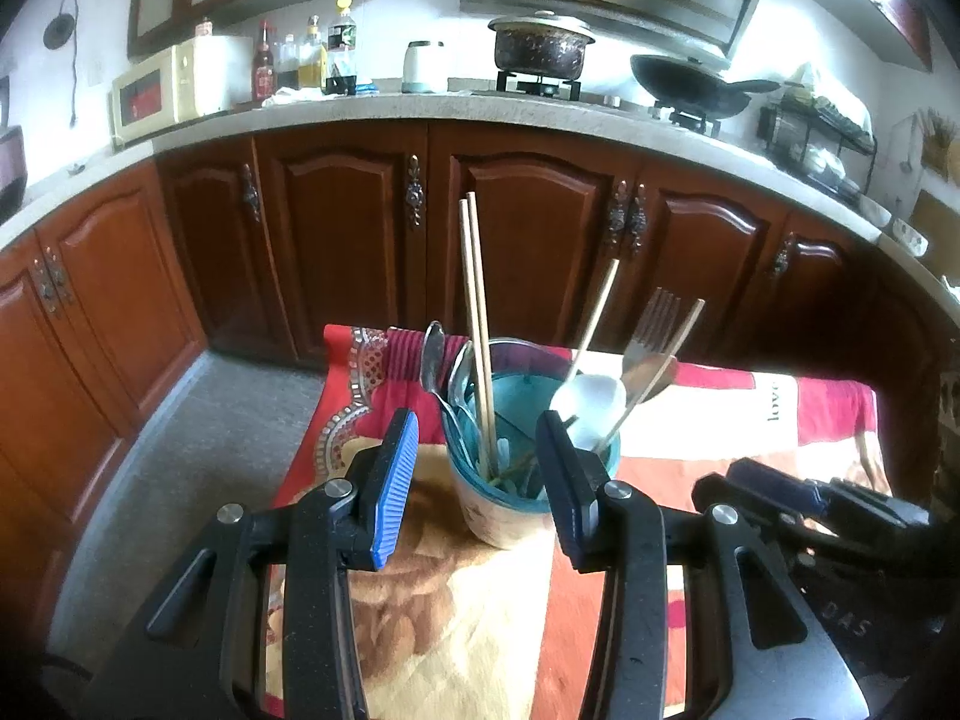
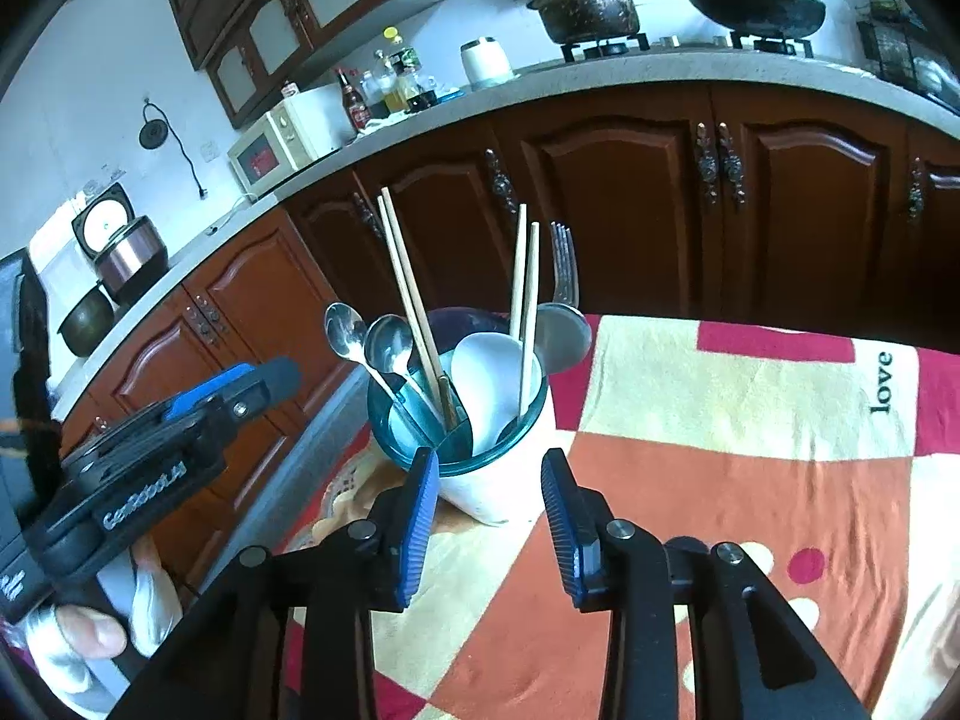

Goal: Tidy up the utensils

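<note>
Bright daylight, heavy fisheye warp.
You get bowed cabinets (image 1: 528,204), black corners, slight softness, and glare on the wall (image 2: 90,60).

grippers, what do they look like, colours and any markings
Both are black plastic two-finger tools with silver pivot bolts. The left gripper and the right gripper carry ribbed blue pads on the inner faces of the fingers. Seen from the right wrist view, the left one's body bears white lettering, roughly "GenRobot.AI". A bare thumb shows beneath it. No cables visible.
</note>
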`<move>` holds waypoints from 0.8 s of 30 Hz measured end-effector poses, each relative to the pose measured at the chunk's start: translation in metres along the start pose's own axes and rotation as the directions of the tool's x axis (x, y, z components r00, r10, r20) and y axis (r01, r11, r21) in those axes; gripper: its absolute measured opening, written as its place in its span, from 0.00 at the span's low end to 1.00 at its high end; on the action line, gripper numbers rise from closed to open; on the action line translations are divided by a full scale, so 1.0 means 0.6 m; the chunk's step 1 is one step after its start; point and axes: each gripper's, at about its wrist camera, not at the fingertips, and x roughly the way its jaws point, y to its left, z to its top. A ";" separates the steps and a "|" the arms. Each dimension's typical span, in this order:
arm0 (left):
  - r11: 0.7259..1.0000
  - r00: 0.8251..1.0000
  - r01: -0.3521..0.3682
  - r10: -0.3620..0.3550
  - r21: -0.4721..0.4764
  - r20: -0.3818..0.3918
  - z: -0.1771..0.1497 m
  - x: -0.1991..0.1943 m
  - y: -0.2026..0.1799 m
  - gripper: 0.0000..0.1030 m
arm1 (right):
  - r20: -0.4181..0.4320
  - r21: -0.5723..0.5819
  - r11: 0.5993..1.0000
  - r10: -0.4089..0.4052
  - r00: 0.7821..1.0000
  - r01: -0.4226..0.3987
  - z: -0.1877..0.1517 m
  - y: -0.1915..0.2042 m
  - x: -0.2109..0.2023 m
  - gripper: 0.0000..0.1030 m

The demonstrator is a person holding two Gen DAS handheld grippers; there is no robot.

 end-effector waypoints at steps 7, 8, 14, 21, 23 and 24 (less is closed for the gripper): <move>1.000 1.000 -0.003 0.003 -0.026 0.010 -0.009 -0.030 -0.006 0.39 | 0.047 -0.008 0.999 -0.052 0.998 0.053 -0.002 0.010 -0.029 0.38; 1.000 1.000 -0.004 0.004 -0.027 0.011 -0.010 -0.033 -0.008 0.39 | 0.057 -0.010 0.998 -0.060 0.997 0.061 -0.002 0.013 -0.034 0.40; 1.000 1.000 -0.013 0.013 -0.029 0.021 -0.016 -0.052 -0.015 0.39 | 0.092 -0.062 0.991 -0.113 0.989 0.119 -0.003 0.035 -0.051 0.41; 0.999 0.999 -0.038 0.039 -0.029 0.037 -0.020 -0.075 -0.015 0.39 | 0.124 -0.061 0.987 -0.137 0.983 0.146 -0.006 0.045 -0.070 0.42; 0.999 0.999 -0.039 0.040 -0.031 0.037 -0.022 -0.080 -0.016 0.39 | 0.125 -0.059 0.987 -0.138 0.982 0.147 -0.007 0.046 -0.072 0.42; 0.999 0.998 -0.039 0.040 -0.032 0.038 -0.023 -0.082 -0.015 0.39 | 0.127 -0.059 0.987 -0.138 0.982 0.146 -0.008 0.048 -0.075 0.42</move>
